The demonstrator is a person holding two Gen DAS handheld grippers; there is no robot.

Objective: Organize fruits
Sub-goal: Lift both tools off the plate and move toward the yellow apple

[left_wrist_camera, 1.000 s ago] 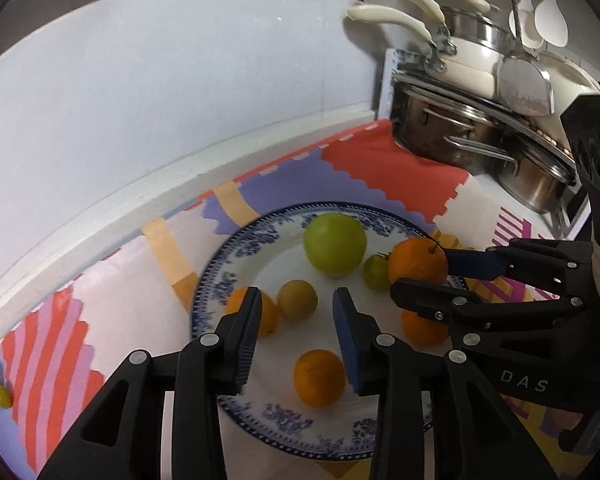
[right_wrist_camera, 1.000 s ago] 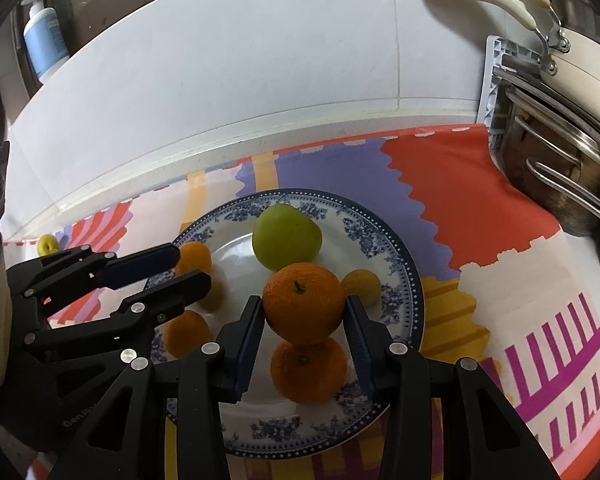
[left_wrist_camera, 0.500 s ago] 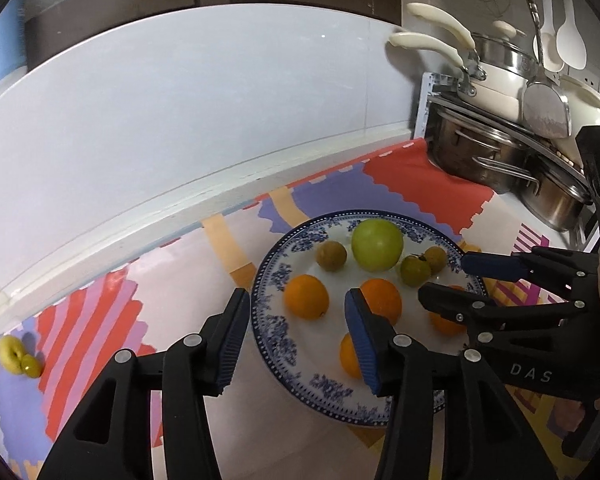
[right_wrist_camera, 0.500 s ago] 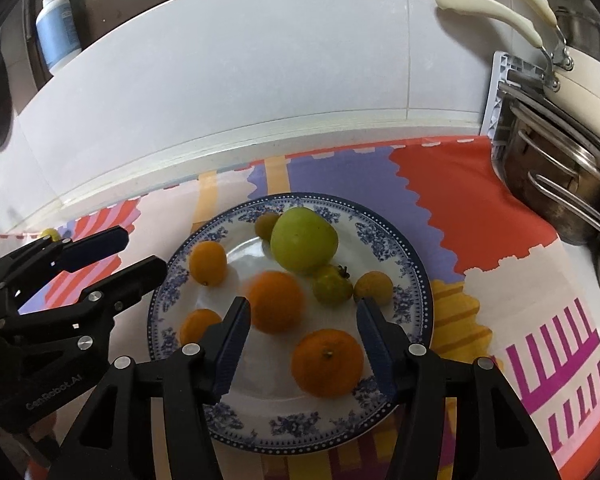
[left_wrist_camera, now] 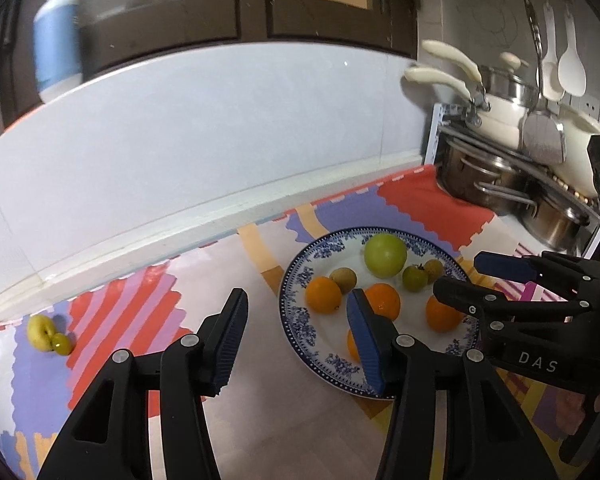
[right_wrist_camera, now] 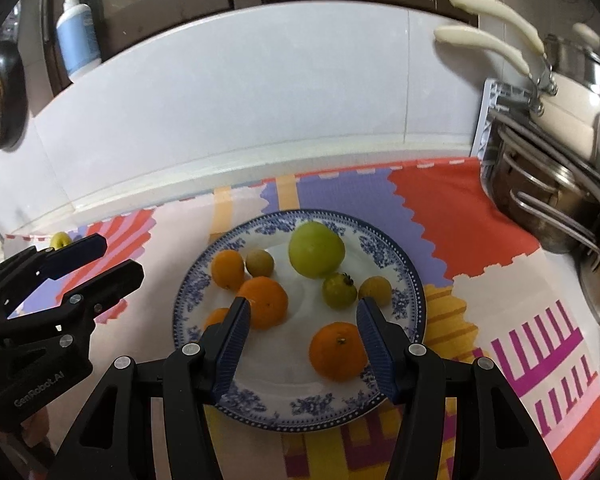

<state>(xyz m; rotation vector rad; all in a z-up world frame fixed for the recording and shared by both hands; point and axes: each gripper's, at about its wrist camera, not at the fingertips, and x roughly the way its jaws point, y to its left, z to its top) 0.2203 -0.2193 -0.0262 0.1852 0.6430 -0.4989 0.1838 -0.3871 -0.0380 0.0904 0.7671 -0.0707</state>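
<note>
A blue-patterned plate point(right_wrist_camera: 410, 300) point(left_wrist_camera: 294, 320) on the colourful mat holds a green apple point(right_wrist_camera: 316, 248) point(left_wrist_camera: 385, 255), several oranges, a small green fruit point(right_wrist_camera: 339, 290) and small yellow-brown ones. My right gripper point(right_wrist_camera: 304, 308) hangs open over the plate's near half, and an orange point(right_wrist_camera: 338, 350) lies on the plate just inside its right finger. Left of the plate my left gripper point(left_wrist_camera: 296, 300) is open with nothing between its fingers. Each gripper also shows in the other's view: the left gripper point(right_wrist_camera: 118, 256) and the right gripper point(left_wrist_camera: 464, 278).
A yellow fruit point(left_wrist_camera: 40, 330) and a small green one point(left_wrist_camera: 62, 344) lie on the mat far left of the plate. Stacked steel pots point(right_wrist_camera: 548, 208) and pans fill a rack at the right. A white wall runs behind, with a pump bottle point(right_wrist_camera: 76, 36) on its ledge.
The right gripper opened and let go of an orange, which now lies on the plate. Both grippers opened wider and pulled back and up; the left one moved off the plate to the left.
</note>
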